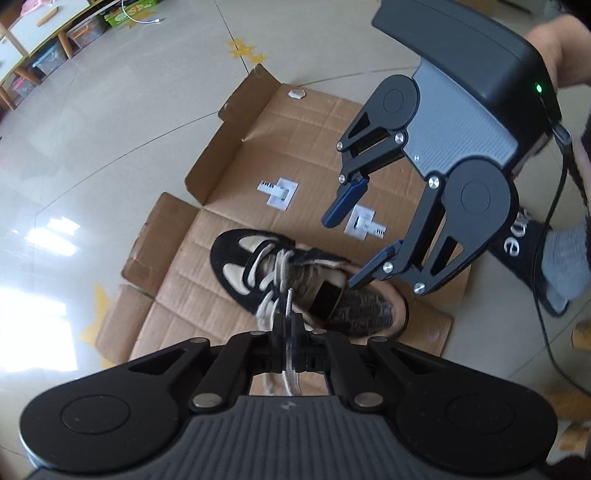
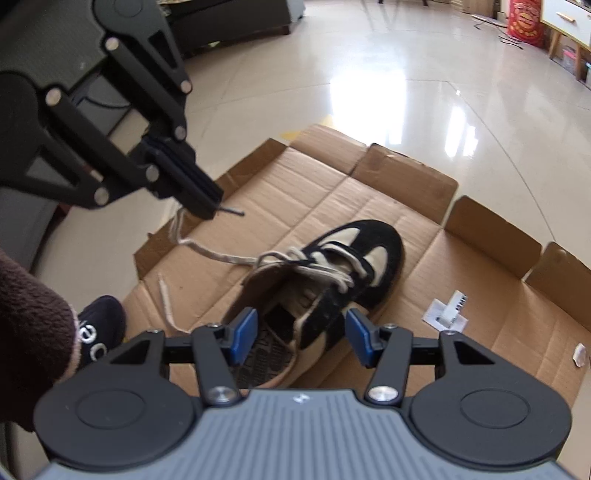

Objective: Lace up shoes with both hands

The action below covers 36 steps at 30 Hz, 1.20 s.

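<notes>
A black and beige shoe point(image 1: 295, 280) point(image 2: 325, 280) with off-white laces lies on flattened cardboard point(image 1: 317, 147) point(image 2: 332, 206). My left gripper point(image 1: 287, 317) point(image 2: 214, 206) is shut on one lace end; the lace point(image 2: 207, 251) runs slack from its tip down to the shoe's eyelets, and the aglet sticks out past the fingers. My right gripper point(image 2: 299, 336) point(image 1: 351, 251) is open and empty, hovering above the shoe's heel opening. The other lace end point(image 2: 166, 299) lies loose on the cardboard beside the shoe.
A foot in a dark sock point(image 2: 99, 332) point(image 1: 517, 243) rests at the cardboard's edge. White paper labels point(image 1: 279, 192) point(image 2: 447, 310) are stuck on the cardboard. Glossy tile floor surrounds it; shelves with bins point(image 1: 48, 48) and furniture point(image 2: 565, 22) stand far off.
</notes>
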Tool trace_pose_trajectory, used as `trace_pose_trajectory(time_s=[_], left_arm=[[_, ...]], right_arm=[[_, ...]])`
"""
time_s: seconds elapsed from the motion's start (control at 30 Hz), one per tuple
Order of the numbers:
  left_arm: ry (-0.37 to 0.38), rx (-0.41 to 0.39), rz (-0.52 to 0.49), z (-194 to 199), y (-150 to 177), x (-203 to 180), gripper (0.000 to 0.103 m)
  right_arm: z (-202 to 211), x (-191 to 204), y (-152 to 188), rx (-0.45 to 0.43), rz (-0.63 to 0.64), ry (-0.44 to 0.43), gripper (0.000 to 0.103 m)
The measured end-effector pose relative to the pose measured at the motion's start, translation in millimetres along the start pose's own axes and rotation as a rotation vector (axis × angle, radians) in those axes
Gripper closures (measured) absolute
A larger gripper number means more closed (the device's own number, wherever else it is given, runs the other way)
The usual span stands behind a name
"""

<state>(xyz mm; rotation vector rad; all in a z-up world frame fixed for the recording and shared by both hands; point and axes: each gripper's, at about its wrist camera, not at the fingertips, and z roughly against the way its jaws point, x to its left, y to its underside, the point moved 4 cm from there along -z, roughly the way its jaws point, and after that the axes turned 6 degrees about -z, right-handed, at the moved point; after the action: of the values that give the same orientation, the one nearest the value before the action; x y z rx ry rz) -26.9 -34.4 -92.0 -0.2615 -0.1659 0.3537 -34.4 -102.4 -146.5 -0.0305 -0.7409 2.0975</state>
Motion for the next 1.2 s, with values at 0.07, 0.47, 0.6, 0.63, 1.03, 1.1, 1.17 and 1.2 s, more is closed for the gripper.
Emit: trace_pose_trajectory(time_s=[0.07,0.47,0.6,0.63,1.03,1.1,1.17,1.2], left_arm=[[0.008,-0.017,0.021,-8,-1,1,0.102],[0.056,-0.110,0.186,-51,3,11,0.102],[0.081,-0.129,0.220,-62,8,9,0.102],[0.086,-0.133,0.230,-65,10,9,0.102],[0.117,-0.227,0.355,-90,23,8,0.102],[0.127,-0.240,0.375,-93,24,8,0.102],[0.130,-0.253,0.379,-94,23,6,0.102],[0.130,-0.260,0.379,-94,23,6,0.102]], right_arm=[[-2,-2,1,-0.006,0.004,0.022,0.040],[-29,8,6,0.006,0.045,0.052,0.059],[-34,2,8,0.010,0.019,0.066,0.071],[-35,0,8,0.014,0.012,0.067,0.071],[-26,-45,14,0.029,-0.399,-0.078,0.088],[-26,-54,16,0.038,-0.485,-0.117,0.088],[-26,-56,17,0.043,-0.498,-0.126,0.088],[-27,-56,18,0.045,-0.504,-0.130,0.088]])
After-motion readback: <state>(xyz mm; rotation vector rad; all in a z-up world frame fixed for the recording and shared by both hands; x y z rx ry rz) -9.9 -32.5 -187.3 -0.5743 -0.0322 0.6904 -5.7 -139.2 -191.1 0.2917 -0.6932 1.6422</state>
